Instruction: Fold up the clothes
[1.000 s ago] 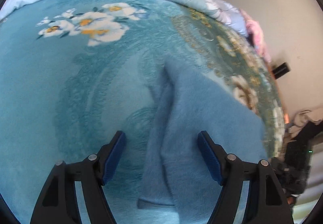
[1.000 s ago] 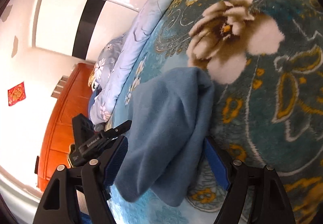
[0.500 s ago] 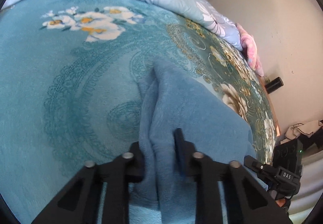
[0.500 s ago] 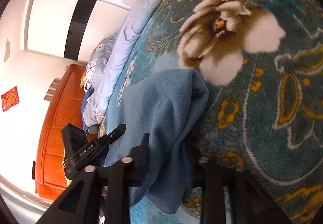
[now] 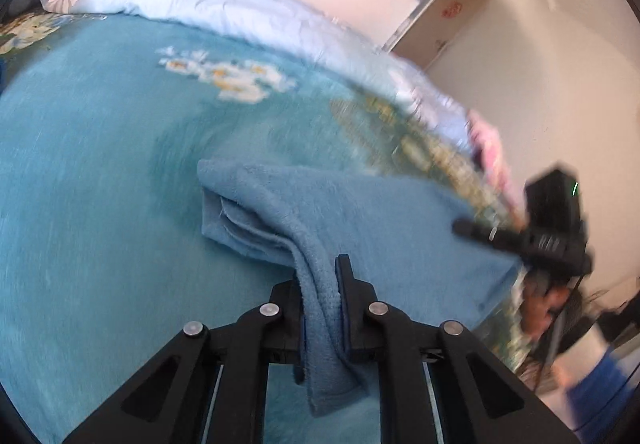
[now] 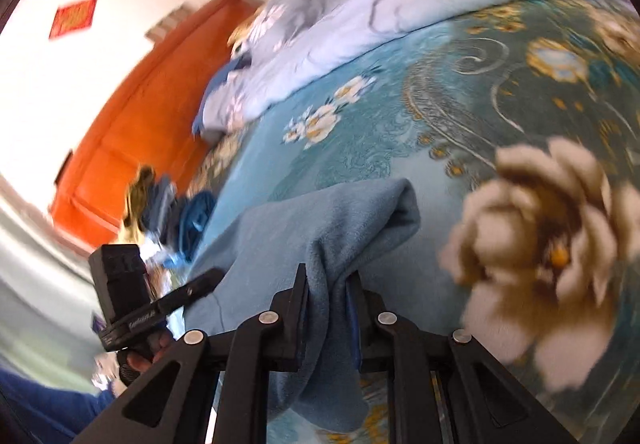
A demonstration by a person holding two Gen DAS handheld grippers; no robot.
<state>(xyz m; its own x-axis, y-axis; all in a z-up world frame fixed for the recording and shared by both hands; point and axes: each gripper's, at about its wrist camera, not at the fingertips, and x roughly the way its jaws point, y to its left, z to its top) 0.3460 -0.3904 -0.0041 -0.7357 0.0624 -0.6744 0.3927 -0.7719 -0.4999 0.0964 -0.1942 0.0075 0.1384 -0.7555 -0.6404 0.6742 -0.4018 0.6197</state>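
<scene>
Blue fleece garment [image 5: 360, 228] — lying on the teal floral blanket [image 5: 100, 204], one edge bunched and lifted at each end. My left gripper [image 5: 320, 284] is clamped on a fold of it, jaws closing with the cloth pressed between them; a tail of fabric hangs down past the pads at 6 o'clock. My right gripper [image 6: 328, 288] likewise, jaws closing on the opposite edge of the garment [image 6: 320, 228], pads pressing the cloth. Around: pale blue quilt [image 5: 240, 12] at 12 o'clock in the left view; orange wooden headboard [image 6: 132, 136] at 10 o'clock in the right view; a small heap of other clothes [image 6: 176, 216] at 9 o'clock near the bed edge. Each gripper's body shows in the other's view, at 3 and 8 o'clock. Change since a second ago — both sets of jaws stood wide around the slack cloth; now both are pinched on it and the edges are raised.
</scene>
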